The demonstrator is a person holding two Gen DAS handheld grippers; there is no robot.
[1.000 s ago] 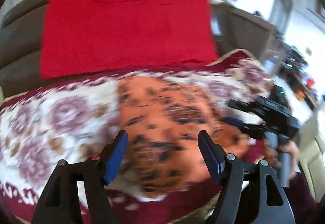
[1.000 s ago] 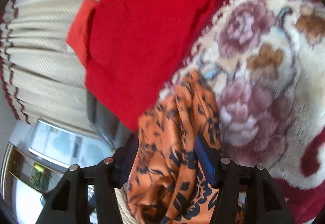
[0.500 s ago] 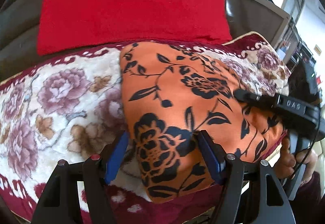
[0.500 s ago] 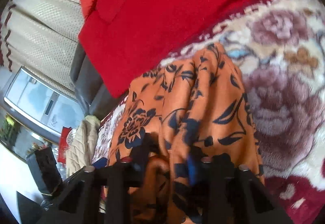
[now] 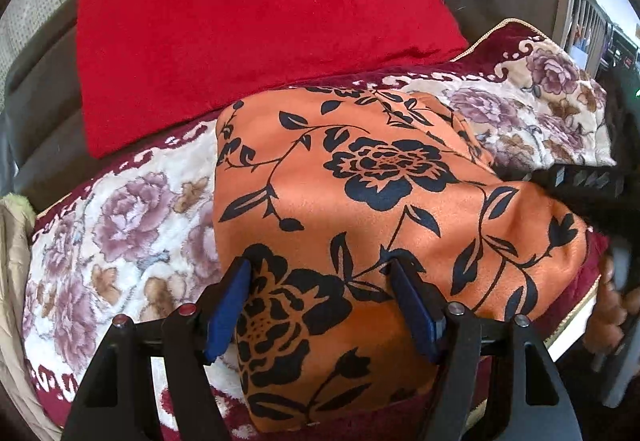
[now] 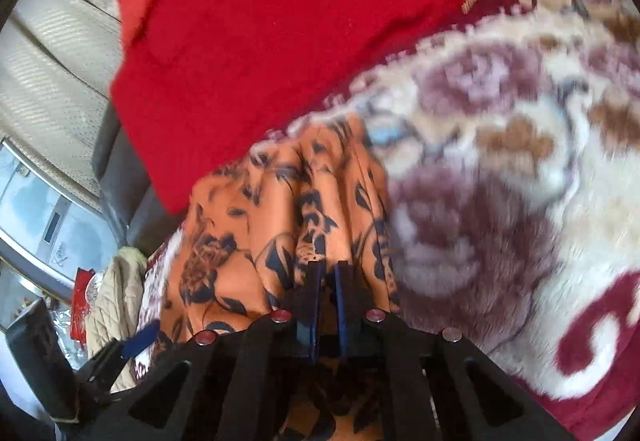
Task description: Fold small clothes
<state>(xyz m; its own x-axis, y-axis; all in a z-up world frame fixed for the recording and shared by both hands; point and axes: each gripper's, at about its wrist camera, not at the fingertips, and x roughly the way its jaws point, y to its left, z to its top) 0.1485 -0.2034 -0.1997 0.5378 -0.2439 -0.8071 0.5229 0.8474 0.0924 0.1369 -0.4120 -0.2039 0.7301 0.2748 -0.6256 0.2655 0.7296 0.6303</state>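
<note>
Orange floral garment (image 5: 360,209) spread on a flowered blanket (image 5: 132,225), right gripper (image 6: 325,273) pinching its edge.

Cloth: soft orange fabric, black rose-and-vine print, lying mostly flat with its near edge draped over the blanket's front; bunched into ridges at the right-hand side where the right gripper's blue pads are clamped on a fold, jaws just closed down onto it. Left gripper (image 5: 320,305) hangs over the near left part of the garment, jaws spread wide, cloth showing between the pads; whether they touch it is unclear. Red cushion (image 5: 248,25) sits behind, its lower edge just beside the garment's far edge.
</note>
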